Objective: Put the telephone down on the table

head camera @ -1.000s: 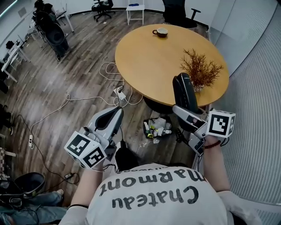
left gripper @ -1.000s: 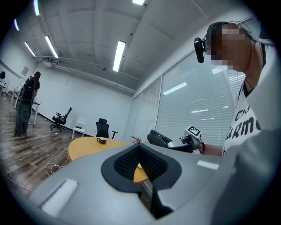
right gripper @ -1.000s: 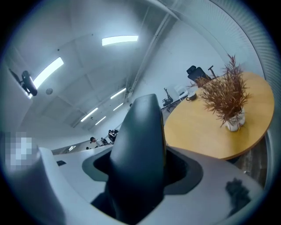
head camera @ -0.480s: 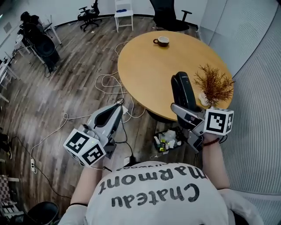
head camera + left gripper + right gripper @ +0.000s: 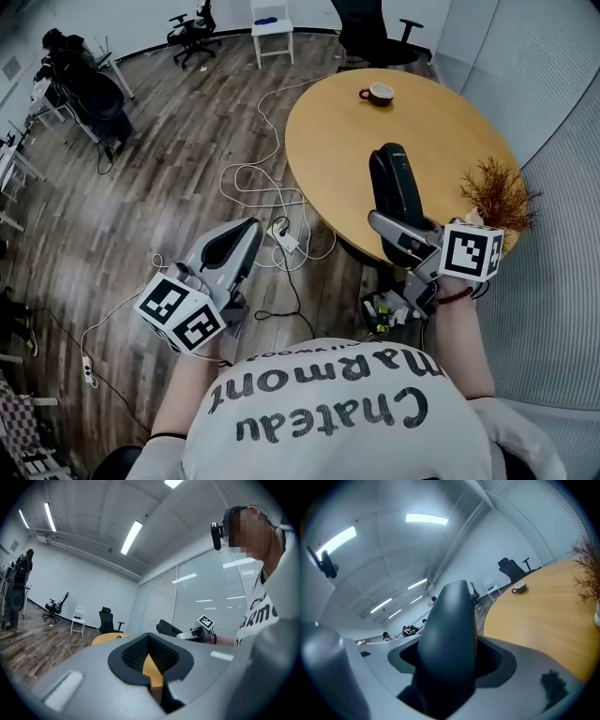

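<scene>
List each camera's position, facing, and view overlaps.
Head view: on the person's head, facing steeply down at the table; shows left gripper, right gripper, shirt.
Left gripper view: on the left gripper, along its shut jaws toward the table; shows right gripper, shirt.
Right gripper view: on the right gripper, along jaws clamping the telephone, across the table to the cup.
Shared: table in all three; cup in head and right gripper views.

Even, cool light from ceiling strip lights [image 5: 132,537] (both gripper views bend strongly at the edges); near jaws blur.
</scene>
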`<state>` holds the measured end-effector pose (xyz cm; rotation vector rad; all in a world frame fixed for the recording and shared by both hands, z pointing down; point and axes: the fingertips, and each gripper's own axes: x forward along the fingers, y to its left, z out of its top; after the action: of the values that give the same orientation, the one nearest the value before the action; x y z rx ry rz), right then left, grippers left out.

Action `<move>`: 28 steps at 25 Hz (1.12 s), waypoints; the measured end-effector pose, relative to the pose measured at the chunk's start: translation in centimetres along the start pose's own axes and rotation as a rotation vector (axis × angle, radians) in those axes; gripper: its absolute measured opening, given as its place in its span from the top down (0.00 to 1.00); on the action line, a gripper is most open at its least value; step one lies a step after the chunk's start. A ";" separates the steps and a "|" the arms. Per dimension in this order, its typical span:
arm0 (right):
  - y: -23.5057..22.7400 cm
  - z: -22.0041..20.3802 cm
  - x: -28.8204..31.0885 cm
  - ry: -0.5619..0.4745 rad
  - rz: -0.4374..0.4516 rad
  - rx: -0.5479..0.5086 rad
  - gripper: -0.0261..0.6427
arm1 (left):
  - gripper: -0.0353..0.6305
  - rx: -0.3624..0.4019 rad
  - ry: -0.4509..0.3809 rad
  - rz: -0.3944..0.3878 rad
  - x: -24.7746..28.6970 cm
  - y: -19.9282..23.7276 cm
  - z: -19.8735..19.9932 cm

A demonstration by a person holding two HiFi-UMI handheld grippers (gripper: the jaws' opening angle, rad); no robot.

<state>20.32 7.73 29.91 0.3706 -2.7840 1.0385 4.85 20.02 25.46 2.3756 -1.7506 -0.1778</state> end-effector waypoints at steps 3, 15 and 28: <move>-0.3 -0.8 1.6 0.019 -0.015 0.006 0.46 | 0.94 -0.035 -0.009 0.002 -0.7 1.7 -0.5; -2.6 0.0 5.1 0.030 -0.061 0.069 0.46 | 0.94 -0.121 0.002 -0.035 0.9 4.3 -1.2; -9.8 7.4 12.5 0.033 -0.009 0.124 0.46 | 0.94 -0.086 0.030 -0.015 10.3 11.2 0.8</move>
<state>10.71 -6.58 33.25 0.3774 -2.6936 1.2077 -2.74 6.94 27.22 2.3198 -1.6772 -0.2137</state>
